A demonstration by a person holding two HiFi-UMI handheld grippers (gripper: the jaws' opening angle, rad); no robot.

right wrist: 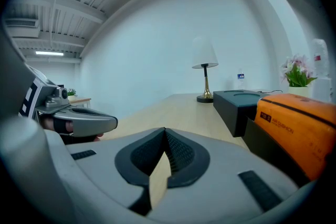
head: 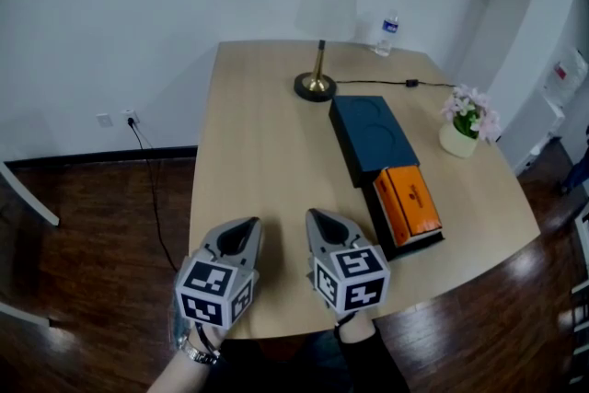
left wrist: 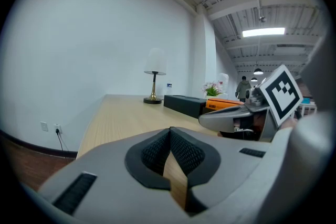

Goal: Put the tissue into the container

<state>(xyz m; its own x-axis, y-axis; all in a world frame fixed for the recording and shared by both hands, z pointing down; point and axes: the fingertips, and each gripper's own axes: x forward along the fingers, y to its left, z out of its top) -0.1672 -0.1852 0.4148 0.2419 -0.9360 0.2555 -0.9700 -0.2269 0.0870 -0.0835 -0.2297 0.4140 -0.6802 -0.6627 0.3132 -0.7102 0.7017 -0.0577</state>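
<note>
An orange tissue pack lies in a black open tray at the near end of a long dark box on the right half of the wooden table. Both grippers hover over the table's near edge, side by side and pointing away from me. My left gripper is shut and empty, well left of the pack. My right gripper is also shut with nothing held, a short way left of the tray. In the right gripper view the tips meet, and the orange pack sits close on the right.
A table lamp stands at the far middle with its cord running right. A water bottle is at the far edge. A pot of pink flowers stands right of the dark box. The table's left half is bare wood.
</note>
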